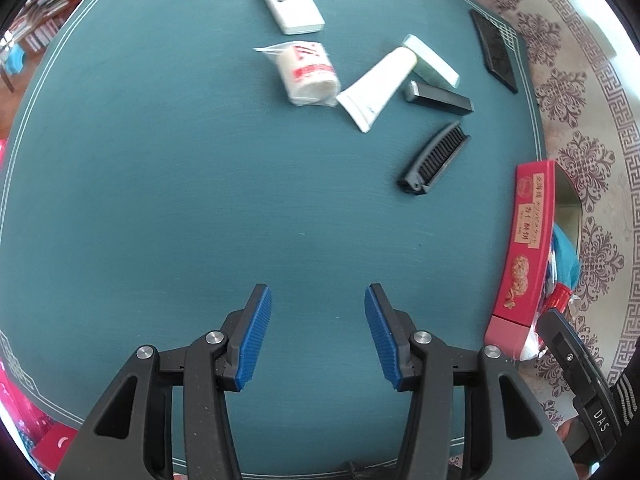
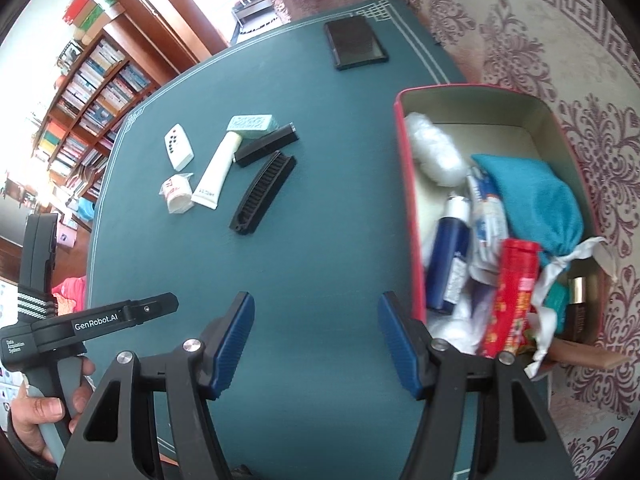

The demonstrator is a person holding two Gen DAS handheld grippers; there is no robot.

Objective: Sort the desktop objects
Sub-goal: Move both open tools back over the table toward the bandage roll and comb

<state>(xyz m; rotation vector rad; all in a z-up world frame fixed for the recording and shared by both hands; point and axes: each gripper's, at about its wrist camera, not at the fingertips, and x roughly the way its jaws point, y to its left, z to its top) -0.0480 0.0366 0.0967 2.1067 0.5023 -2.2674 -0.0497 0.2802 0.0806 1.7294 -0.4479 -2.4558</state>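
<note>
Teal tabletop [image 1: 160,160] bordered by patterned carpet [image 2: 560,40], bookshelves [image 2: 88,92] beyond, black comb [image 1: 436,158] angled ahead-right of left fingers [image 1: 318,334], both fingers [image 2: 316,344] held apart, empty.

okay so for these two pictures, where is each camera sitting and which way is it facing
Left wrist: on the left tongs, facing steeply down at the green table; both blue pads show, open and empty.
Right wrist: on the right tongs, facing down at the red box; the left hand shows.
Shared: comb, remote.
</note>
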